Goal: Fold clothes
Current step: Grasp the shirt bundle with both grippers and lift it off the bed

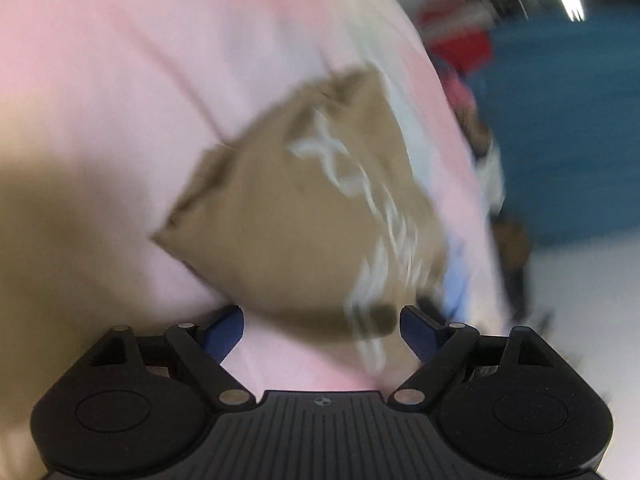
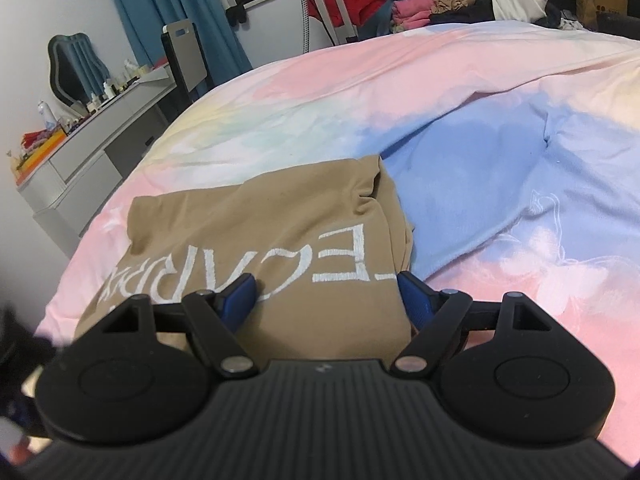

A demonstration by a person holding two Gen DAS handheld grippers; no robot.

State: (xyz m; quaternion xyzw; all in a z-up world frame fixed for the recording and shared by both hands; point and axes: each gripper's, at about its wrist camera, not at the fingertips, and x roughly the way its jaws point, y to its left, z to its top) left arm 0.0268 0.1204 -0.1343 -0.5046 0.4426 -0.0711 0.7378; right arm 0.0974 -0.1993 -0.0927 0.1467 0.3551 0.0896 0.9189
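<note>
the left tool [image 1: 320, 320] hangs over the bed [image 1: 120, 80] with its blue fingers [image 1: 224, 332] spread wide and nothing between them. its view is smeared, but the tan shirt [image 1: 296, 220] shows just ahead of it as a compact packet lying flat on the pastel duvet, white lettering running up its right side.

the right tool [image 2: 324, 296] sits lower and closer, its fingers [image 2: 240, 294] also spread. it straddles the near edge of the shirt [image 2: 256, 236], one finger over the lettering and the other at the shirt's right border; whether the pads touch the cloth cannot be told. the shirt's long axis runs roughly left to right across this view, with a bunched fold at its far right corner. by my reading the right tool is the nearer one and the better placed for that near edge.

the shirt already lies as a folded rectangle. that fits either a fold just laid down and released, or a half-folded piece about to be doubled again.

further right and far back, a heap of clothes [image 2: 460, 4] lies on the bed's far side.
</note>
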